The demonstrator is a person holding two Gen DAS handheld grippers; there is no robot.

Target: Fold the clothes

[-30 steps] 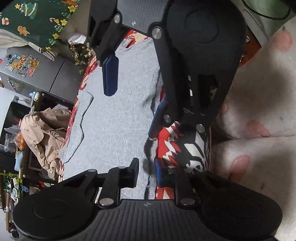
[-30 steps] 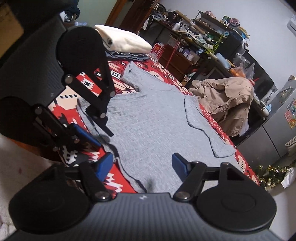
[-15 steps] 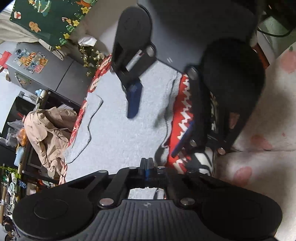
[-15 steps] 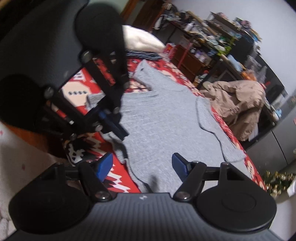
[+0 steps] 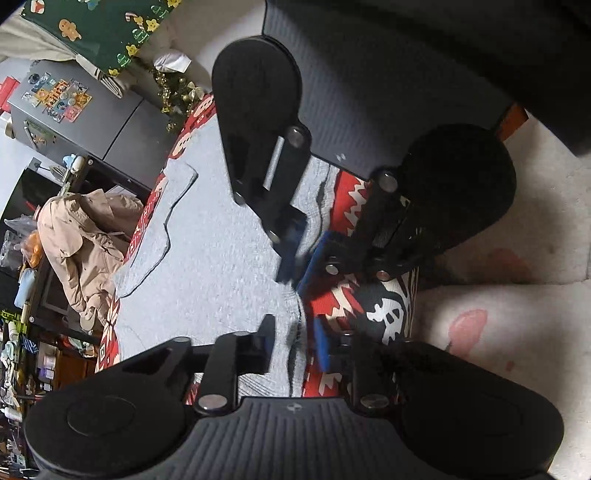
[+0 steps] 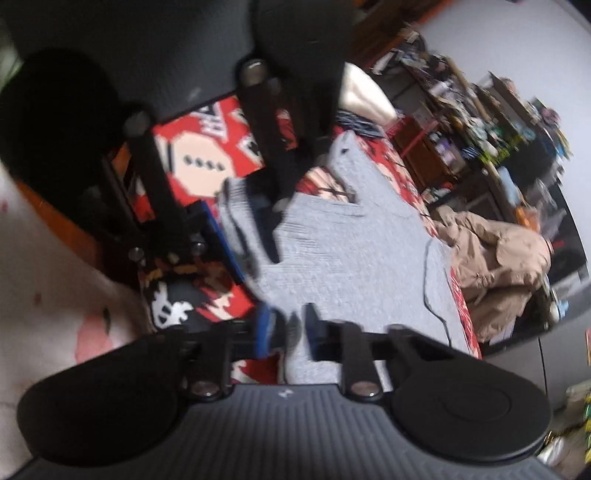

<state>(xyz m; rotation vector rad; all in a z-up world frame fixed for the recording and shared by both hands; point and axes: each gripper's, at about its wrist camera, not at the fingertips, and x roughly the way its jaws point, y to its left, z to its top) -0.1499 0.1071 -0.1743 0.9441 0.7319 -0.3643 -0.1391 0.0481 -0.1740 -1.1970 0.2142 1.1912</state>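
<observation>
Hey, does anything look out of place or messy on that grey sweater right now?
Only its near edge: the grey sweater bunches into ridges where the left hand-held gripper and right hand-held gripper pinch it. The rest lies flat.

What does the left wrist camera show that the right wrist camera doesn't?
Only the left wrist view: a green Christmas cloth and fridge magnets. Only the right wrist view: a white pillow and cluttered shelves. Both: the grey sweater on the red patterned blanket, the beige coat, and the left gripper and right gripper at the sweater's near edge.
</observation>
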